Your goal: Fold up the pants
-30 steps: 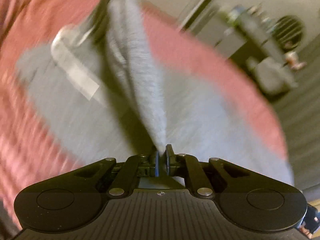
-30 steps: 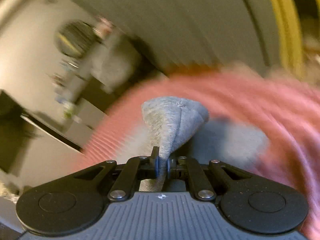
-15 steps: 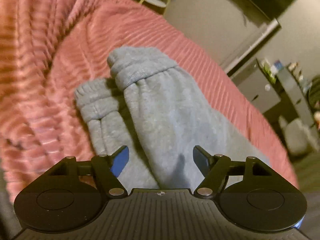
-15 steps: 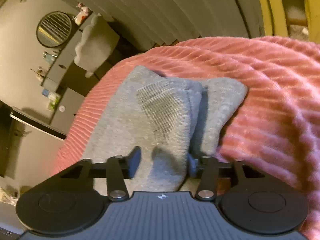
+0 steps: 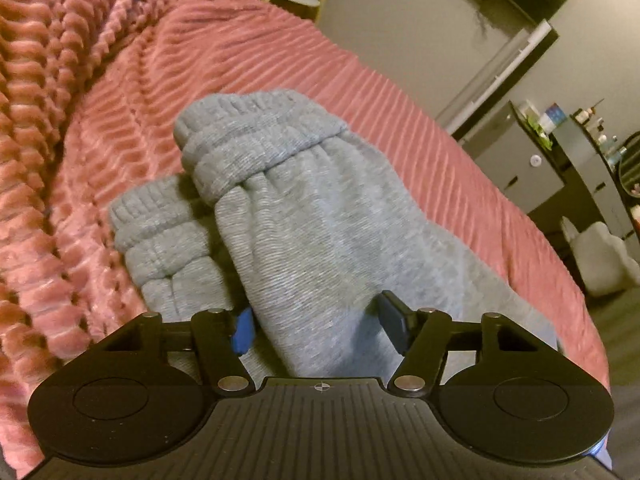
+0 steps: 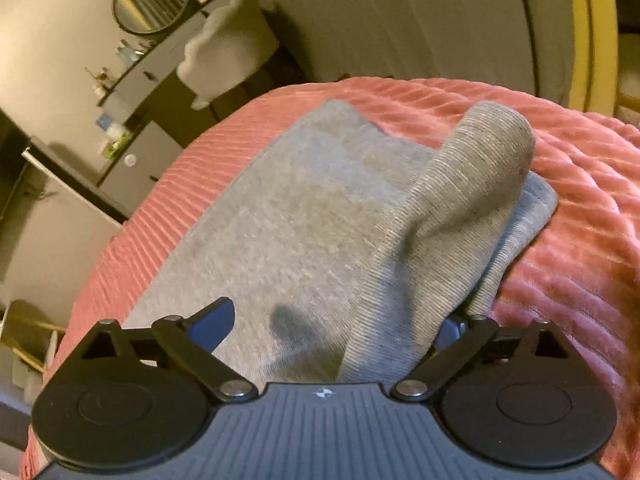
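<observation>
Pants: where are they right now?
The grey pants lie folded on the pink bedspread, just ahead of both open grippers, left and right.

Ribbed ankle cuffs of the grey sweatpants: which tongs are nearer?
Left. The left tongs straddle the leg just below the ribbed ankle cuffs; the right tongs are open over another part, no cuffs in view.

Sweatpants (image 5: 320, 220) lie on the bedspread (image 5: 100, 100), cuffed legs side by side, one overlapping. Left claw (image 5: 316, 328) and right claw (image 6: 340, 332) straddle the near fabric. Dresser (image 6: 132, 136) stands far left.
</observation>
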`<state>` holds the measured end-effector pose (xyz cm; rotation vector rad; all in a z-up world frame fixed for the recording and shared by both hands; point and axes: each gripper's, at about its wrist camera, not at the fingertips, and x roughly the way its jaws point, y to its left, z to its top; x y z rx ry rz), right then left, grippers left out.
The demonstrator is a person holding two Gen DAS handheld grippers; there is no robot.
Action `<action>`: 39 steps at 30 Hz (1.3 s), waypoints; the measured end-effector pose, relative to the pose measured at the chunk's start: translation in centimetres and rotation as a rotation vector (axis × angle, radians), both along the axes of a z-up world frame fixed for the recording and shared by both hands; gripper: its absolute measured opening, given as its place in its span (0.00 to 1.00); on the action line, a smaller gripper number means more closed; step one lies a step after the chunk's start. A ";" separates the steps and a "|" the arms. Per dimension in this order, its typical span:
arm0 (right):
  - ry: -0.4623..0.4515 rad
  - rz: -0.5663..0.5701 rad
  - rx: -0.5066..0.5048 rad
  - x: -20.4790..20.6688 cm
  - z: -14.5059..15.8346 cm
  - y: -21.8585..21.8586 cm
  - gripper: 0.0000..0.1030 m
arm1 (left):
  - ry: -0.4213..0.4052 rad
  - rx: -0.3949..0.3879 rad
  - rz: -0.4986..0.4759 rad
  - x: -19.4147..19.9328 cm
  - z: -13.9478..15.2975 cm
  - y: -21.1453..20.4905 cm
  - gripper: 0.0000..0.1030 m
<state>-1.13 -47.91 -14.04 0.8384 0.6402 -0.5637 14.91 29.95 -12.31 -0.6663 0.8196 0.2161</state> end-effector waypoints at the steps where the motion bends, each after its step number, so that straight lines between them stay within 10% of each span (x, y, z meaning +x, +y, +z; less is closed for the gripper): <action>1: -0.010 -0.014 0.010 -0.1 0.1 -0.1 0.92 | -0.003 -0.012 0.002 0.1 -0.1 0.2 0.66; 2: -0.026 -0.026 0.022 -0.3 0.3 -0.2 0.88 | -0.005 -0.024 0.003 0.2 -0.2 0.3 0.68; 4: -0.051 -0.046 0.041 -0.8 0.5 -0.5 0.40 | -0.004 -0.034 0.006 0.2 -0.4 0.8 0.69; 6: -0.037 -0.079 0.056 -1.5 0.5 -1.0 0.17 | 0.000 -0.036 0.015 0.2 -0.5 1.0 0.69; 9: -0.074 -0.110 0.115 -2.5 0.1 -1.8 0.09 | -0.035 -0.025 -0.002 0.0 -0.2 1.0 0.56; 12: -0.055 -0.111 0.091 -2.6 0.5 -1.9 0.07 | -0.002 0.030 -0.026 0.5 0.3 0.6 0.23; 25: -0.400 -0.055 0.007 -3.9 10.9 -2.8 0.05 | -0.221 0.033 -0.054 -7.5 9.0 0.9 0.10; 31: 0.019 -0.089 -0.010 -3.1 1.8 -4.7 0.07 | 0.119 0.060 -0.046 -6.5 -0.7 1.4 0.16; 35: 0.110 -0.095 -0.074 -2.5 0.6 -3.5 0.14 | 0.091 0.267 -0.032 -6.8 2.3 -0.4 0.39; 39: 0.240 -0.207 -0.188 -2.0 3.5 -3.2 0.67 | 0.087 0.517 0.028 -7.4 6.5 -2.0 0.67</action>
